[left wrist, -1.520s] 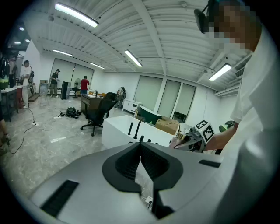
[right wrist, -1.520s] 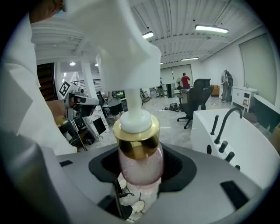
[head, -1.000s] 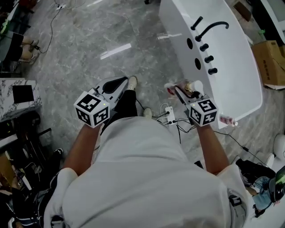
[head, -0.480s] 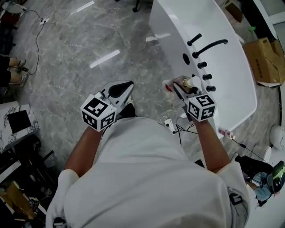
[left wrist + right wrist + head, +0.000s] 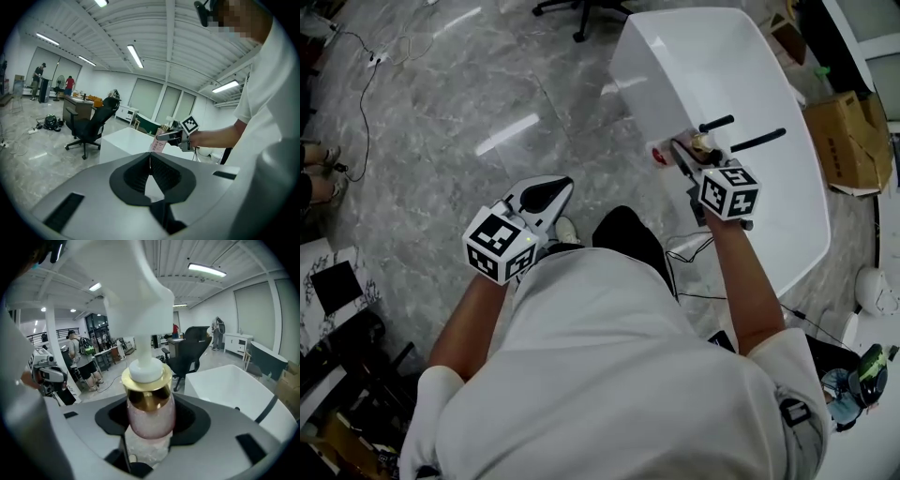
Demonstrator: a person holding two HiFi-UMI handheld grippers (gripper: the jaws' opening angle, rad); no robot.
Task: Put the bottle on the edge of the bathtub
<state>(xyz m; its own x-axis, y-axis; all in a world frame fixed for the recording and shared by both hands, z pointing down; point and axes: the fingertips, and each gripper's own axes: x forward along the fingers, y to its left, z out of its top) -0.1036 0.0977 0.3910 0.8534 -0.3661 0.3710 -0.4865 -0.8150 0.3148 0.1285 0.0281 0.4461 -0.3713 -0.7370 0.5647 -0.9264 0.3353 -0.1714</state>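
In the right gripper view a pump bottle [image 5: 149, 411] with a pink body, gold collar and white pump head stands between the jaws of my right gripper [image 5: 150, 427], which is shut on it. In the head view that gripper [image 5: 680, 157] holds the bottle [image 5: 661, 156] over the near rim of the white bathtub [image 5: 722, 66], just beside the black faucet [image 5: 757, 142]. My left gripper [image 5: 555, 186] hangs over the floor to the left with its jaws together on nothing. From the left gripper [image 5: 150, 159] I see the bottle [image 5: 158, 146] above the bathtub [image 5: 124, 140].
A black office chair [image 5: 91, 126] stands past the tub's far end. A cardboard box [image 5: 848, 141] sits right of the tub. Cables [image 5: 689, 246] lie on the marble floor by the person's feet. People stand far back in the room [image 5: 69, 84].
My right gripper has carried the bottle forward, from beside the tub over the floor to above the tub's rim by the faucet. The left gripper has stayed about where it was.
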